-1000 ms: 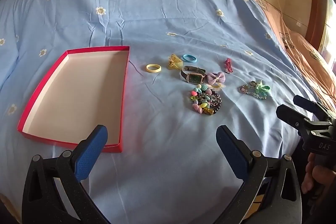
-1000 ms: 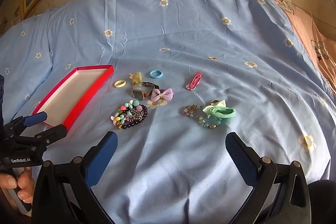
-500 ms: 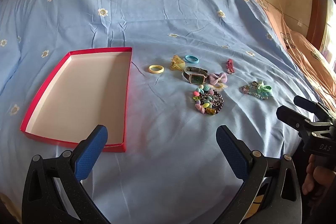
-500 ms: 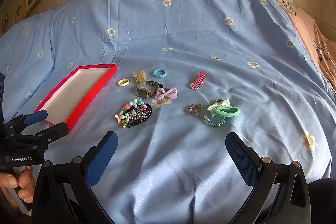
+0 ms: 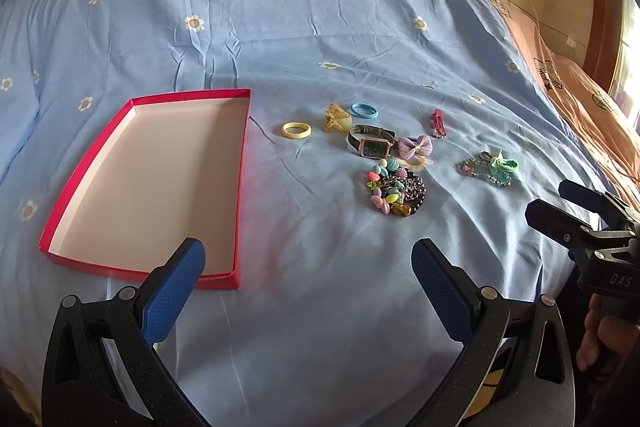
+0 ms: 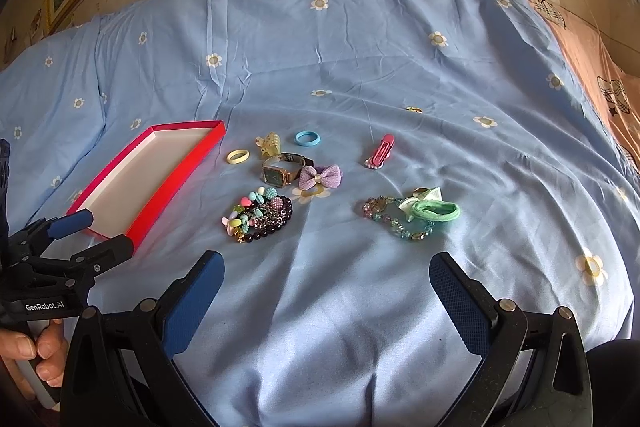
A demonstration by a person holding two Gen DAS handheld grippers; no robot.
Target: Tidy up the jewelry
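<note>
Resting on the blue floral bedsheet [image 6: 360, 67], the assorted jewelry cluster [image 6: 260, 213] lies just right of the shallow red cardboard tray [image 5: 244, 187]. Left gripper [image 5: 308, 263] and right gripper [image 6: 326, 279] both hover spread wide, holding nothing.

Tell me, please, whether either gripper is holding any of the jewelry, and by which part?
Nothing is held. The left gripper and the right gripper are both open and empty, short of the jewelry on the bed; the box is empty.
</note>
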